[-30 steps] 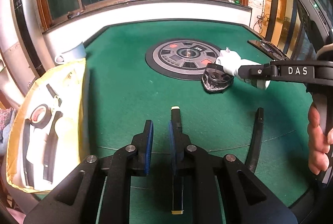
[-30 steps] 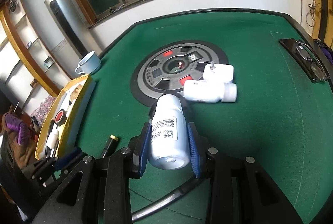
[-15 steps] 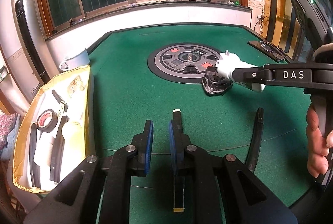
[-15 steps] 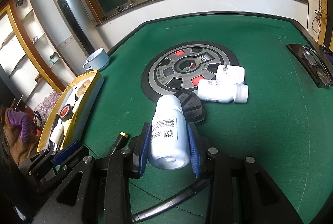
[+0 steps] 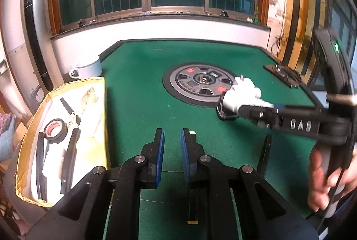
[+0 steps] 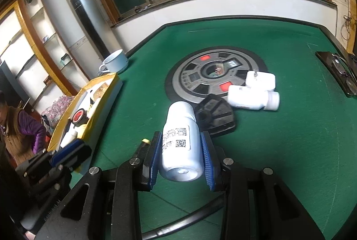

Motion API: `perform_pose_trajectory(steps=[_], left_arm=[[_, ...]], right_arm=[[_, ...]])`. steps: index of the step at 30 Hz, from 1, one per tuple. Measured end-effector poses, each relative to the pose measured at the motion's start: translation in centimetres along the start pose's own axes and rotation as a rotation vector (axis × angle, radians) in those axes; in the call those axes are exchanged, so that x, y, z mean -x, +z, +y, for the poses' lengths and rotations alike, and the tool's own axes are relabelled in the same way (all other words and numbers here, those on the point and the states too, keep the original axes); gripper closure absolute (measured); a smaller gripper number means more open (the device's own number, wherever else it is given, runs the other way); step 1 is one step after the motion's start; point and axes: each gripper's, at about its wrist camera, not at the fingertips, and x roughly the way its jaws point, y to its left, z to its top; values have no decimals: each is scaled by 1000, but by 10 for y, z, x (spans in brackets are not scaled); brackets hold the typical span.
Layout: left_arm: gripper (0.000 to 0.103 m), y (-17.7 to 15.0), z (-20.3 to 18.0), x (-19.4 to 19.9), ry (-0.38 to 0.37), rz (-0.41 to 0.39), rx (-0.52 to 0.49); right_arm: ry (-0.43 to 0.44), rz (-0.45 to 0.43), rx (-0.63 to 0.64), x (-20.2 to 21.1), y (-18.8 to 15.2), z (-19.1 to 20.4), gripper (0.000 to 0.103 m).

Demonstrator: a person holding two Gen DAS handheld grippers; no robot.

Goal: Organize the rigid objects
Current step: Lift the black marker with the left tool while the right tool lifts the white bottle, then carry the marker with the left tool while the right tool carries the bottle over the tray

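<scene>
Two loose bottles (image 6: 253, 97), black wedge (image 6: 215, 116)

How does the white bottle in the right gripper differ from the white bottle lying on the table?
The held bottle is clamped in the right hand-held gripper, off the felt, label up. The lying bottle rests on its side, untouched, against a white box. Both are white, capped and labelled.
</scene>
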Motion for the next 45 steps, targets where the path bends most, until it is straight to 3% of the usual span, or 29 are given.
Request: perform_pose_trajectory(steps=[8,21,23,26,29,34,37,39,45], left_arm=[[90,7,35,23,-9,-55,85],[90,1,133,53,88,-129,296],[90,-3,148,55,85,-119,333],[90,-7,159,52,24,-83,364],[90,-8,145,41,-91,-21,335],[89,-8,75,10,-352,149,205],[89,-14,33,-14,-378,252,126],[89,-17,12,-27,-341,308,71],[87,-23,-15,-57,-266,381,14]], right_arm=[[50,-7,30,-4,-6,33,72],[144,14,181,-37,-2,134,72],[154,12,180,-40,2,141,72],[163,-18,163,-35,9,140,72],[127,-72,136,-23,17,127,72],[76,-121,61,-7,23,91,72],[56,-128,32,-1,21,75,72],[55,-129,16,2,18,67,72],[79,-135,-13,11,16,51,72]])
